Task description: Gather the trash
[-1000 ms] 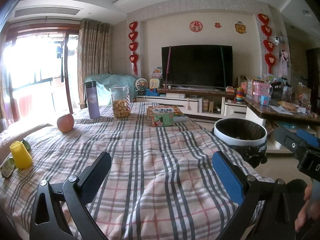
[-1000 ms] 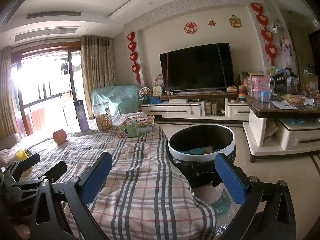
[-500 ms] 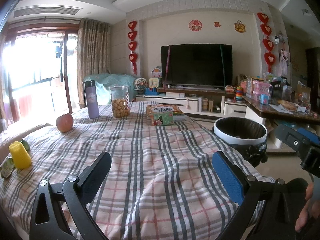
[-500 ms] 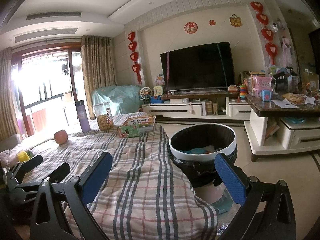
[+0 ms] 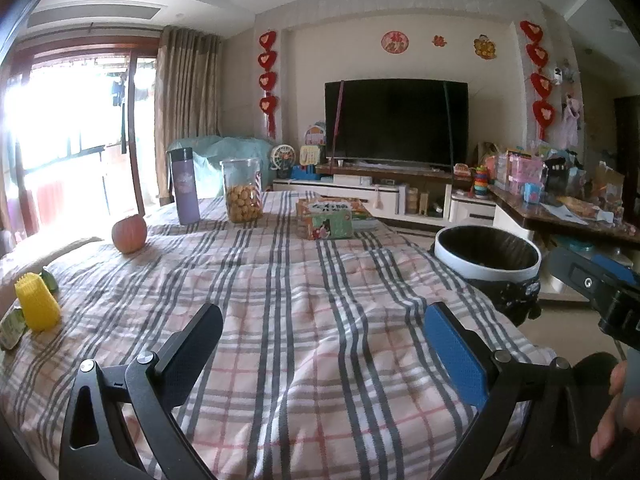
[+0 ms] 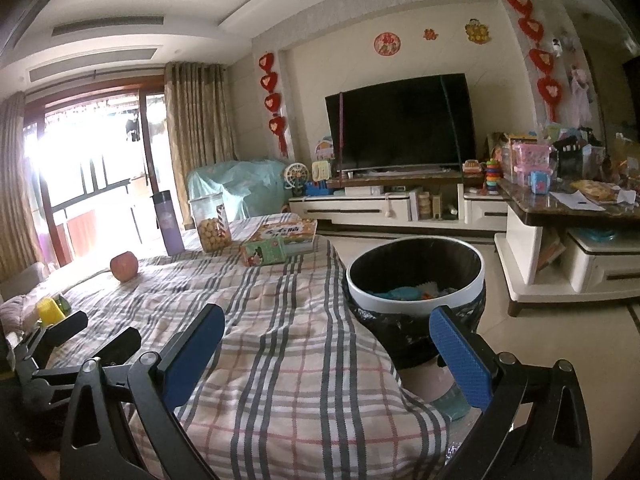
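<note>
A round trash bin (image 6: pixel 416 304) with a white rim and black liner stands on the floor beside the table's right edge, with blue and pale scraps inside; it also shows in the left wrist view as the bin (image 5: pixel 488 264). My left gripper (image 5: pixel 320 344) hovers open over the plaid tablecloth (image 5: pixel 304 320) with nothing between its fingers. My right gripper (image 6: pixel 326 344) is open and empty, near the table's corner just before the bin. At the far left lie a yellow ridged cup (image 5: pixel 37 306) and a small green wrapper (image 5: pixel 11 328).
On the table stand an apple (image 5: pixel 129 233), a purple bottle (image 5: pixel 183 187), a jar of biscuits (image 5: pixel 242 190) and boxed snacks (image 5: pixel 329 220). A TV cabinet (image 6: pixel 380 208) lines the far wall. A cluttered side table (image 6: pixel 568 216) stands right. A person's hand (image 5: pixel 616 408) shows at the lower right.
Both grippers have stayed open and almost still. The right wrist view has drifted slightly, with the bin a little lower and nearer.
</note>
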`<act>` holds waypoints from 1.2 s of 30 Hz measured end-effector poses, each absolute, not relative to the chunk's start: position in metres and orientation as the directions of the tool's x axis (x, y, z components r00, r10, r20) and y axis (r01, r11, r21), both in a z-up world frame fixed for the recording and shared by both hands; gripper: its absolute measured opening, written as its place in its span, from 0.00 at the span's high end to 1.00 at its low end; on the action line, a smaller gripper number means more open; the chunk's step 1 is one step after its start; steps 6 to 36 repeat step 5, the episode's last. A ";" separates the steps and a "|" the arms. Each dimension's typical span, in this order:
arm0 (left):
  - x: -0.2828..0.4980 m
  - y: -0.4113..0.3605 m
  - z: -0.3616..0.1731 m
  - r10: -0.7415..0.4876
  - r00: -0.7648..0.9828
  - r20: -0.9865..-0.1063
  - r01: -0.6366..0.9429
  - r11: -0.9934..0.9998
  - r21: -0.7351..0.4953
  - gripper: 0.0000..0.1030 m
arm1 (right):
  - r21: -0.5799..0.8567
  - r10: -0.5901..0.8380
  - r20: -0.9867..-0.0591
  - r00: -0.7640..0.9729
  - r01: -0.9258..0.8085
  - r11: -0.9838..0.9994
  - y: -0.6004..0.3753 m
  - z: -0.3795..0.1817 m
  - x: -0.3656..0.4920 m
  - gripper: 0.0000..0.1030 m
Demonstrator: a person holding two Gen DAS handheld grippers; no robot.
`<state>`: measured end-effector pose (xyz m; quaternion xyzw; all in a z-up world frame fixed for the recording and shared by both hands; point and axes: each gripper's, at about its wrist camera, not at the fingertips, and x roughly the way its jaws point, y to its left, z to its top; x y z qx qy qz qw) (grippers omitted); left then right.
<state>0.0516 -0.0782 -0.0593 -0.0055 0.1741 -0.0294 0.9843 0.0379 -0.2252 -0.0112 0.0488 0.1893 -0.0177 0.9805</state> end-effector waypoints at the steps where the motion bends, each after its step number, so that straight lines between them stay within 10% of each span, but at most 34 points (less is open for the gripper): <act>1: 0.053 -0.077 -0.060 -0.061 0.936 -0.346 0.057 0.998 -0.023 0.01 | 0.089 -0.015 -0.377 0.926 0.052 0.995 -0.223 -0.012 0.039 0.00; 36: 0.060 -0.072 -0.060 -0.063 0.929 -0.364 0.056 0.998 -0.031 0.01 | 0.099 -0.006 -0.395 0.919 0.049 0.994 -0.220 -0.013 0.046 0.00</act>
